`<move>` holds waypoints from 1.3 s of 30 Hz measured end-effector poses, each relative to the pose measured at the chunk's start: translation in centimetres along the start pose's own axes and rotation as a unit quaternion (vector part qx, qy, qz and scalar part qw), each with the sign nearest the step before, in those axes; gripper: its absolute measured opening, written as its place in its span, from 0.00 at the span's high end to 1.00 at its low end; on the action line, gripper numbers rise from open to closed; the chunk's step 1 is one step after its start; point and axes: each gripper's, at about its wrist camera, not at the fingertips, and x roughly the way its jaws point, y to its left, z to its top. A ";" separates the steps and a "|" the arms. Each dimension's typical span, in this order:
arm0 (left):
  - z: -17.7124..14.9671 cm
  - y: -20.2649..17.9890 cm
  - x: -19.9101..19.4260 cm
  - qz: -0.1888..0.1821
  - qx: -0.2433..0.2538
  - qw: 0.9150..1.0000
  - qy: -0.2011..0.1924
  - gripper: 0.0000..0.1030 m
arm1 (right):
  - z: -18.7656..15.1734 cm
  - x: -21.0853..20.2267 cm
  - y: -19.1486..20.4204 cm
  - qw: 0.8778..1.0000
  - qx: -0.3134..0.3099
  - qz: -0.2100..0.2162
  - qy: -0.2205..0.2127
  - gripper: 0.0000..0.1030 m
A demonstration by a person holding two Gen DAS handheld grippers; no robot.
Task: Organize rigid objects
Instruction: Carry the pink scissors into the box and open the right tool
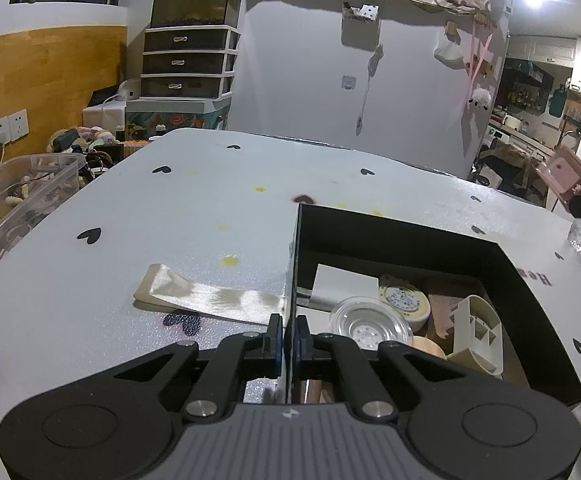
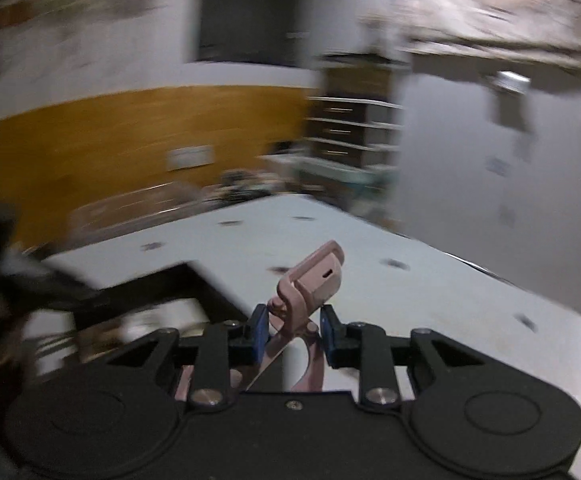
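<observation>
While the left gripper [image 1: 289, 338] pinches the near wall of the black box [image 1: 530, 308], its jaws stand narrow with the thin wall edge between the pads. Box sits on the white table [image 1: 130, 216] with black heart marks. Inside the box: clear dish [image 1: 370, 322], round tin [image 1: 404, 300] at 1 o'clock of the dish, white divided holder [image 1: 478, 332] at 3 o'clock, white card [image 1: 344, 284] at 11 o'clock. Shiny packet [image 1: 202, 294] lies on the table at 9 o'clock of the box. Right gripper [image 2: 295, 332], jaws partly closed, holds a pink tool [image 2: 310, 284] above the table; right view blurred.
</observation>
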 end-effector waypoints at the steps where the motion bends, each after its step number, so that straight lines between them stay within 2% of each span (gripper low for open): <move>1: 0.0 0.0 -0.1 -0.001 -0.001 1.000 0.000 0.95 | 0.6 0.4 1.0 1.000 -0.019 0.024 0.004 0.73; 6: 0.1 0.2 -0.2 -0.005 -0.004 1.000 -0.002 0.95 | 1.5 3.2 5.5 0.985 -0.119 0.113 0.044 0.73; 12: 0.2 0.2 -0.3 -0.009 -0.006 1.000 -0.003 0.95 | 0.5 5.8 8.4 0.962 -0.208 0.155 0.079 0.73; 22: 0.2 0.3 -0.3 -0.012 -0.014 1.000 -0.003 0.94 | 0.7 7.2 11.4 0.938 -0.254 0.224 0.078 0.72; 23: 0.2 0.3 -0.3 -0.013 -0.015 1.000 -0.003 0.94 | 0.7 7.4 11.5 0.937 -0.250 0.231 0.082 0.70; 25: 0.2 0.3 -0.4 -0.013 -0.015 1.000 -0.003 0.94 | 0.8 7.6 11.6 0.938 -0.237 0.238 0.084 0.46; 39: 0.4 0.4 -0.4 -0.013 -0.013 1.000 -0.003 0.94 | 0.4 6.9 9.8 0.954 -0.185 0.218 0.092 0.47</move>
